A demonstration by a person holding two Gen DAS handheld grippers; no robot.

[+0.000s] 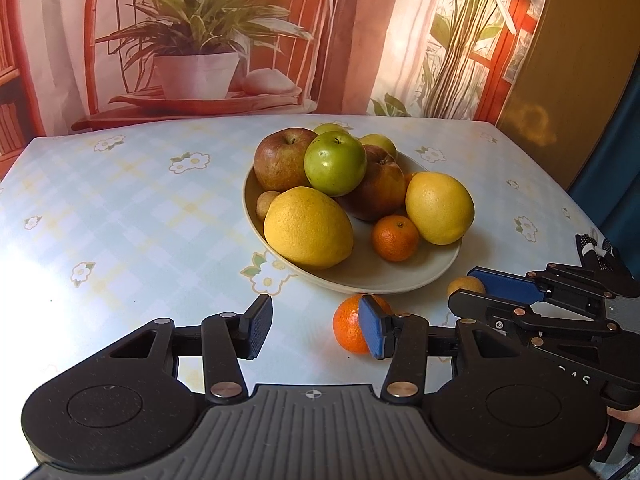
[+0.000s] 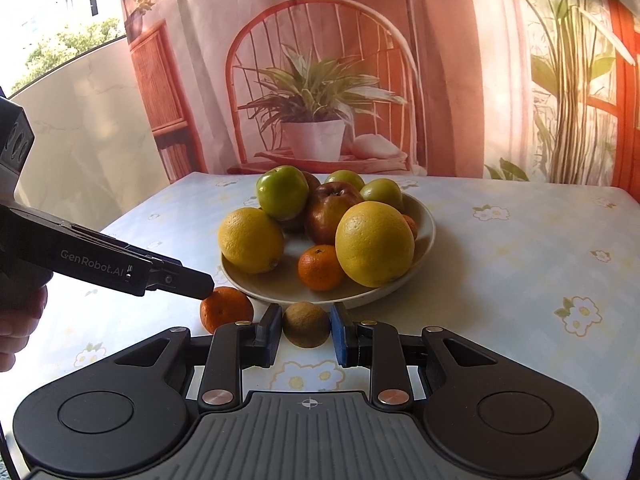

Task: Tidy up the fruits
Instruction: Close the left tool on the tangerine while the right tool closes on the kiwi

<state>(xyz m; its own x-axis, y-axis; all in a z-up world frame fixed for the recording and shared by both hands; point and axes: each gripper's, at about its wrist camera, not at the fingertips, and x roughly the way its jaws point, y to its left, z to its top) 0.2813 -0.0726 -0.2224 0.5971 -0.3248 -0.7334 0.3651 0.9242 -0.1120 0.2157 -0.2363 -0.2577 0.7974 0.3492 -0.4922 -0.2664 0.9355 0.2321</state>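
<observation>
— What is lying under everything here?

— A pale blue checked tablecloth printed with small white flowers [image 1: 120, 208] is covering the whole tabletop, and sunlight is glaring off its near left part.

— And what is hanging behind the table?

— A large printed fabric backdrop in warm reddish tones [image 2: 448, 80] is hanging just behind the far edge. It is showing a painted red wire-backed chair [image 1: 104, 20] carrying a white pot with a striped green leafy plant [image 1: 196, 72].

— Anything off to the sides?

— In the right wrist view, daylight and green treetops [image 2: 60, 44] are showing past the backdrop's left edge.
</observation>
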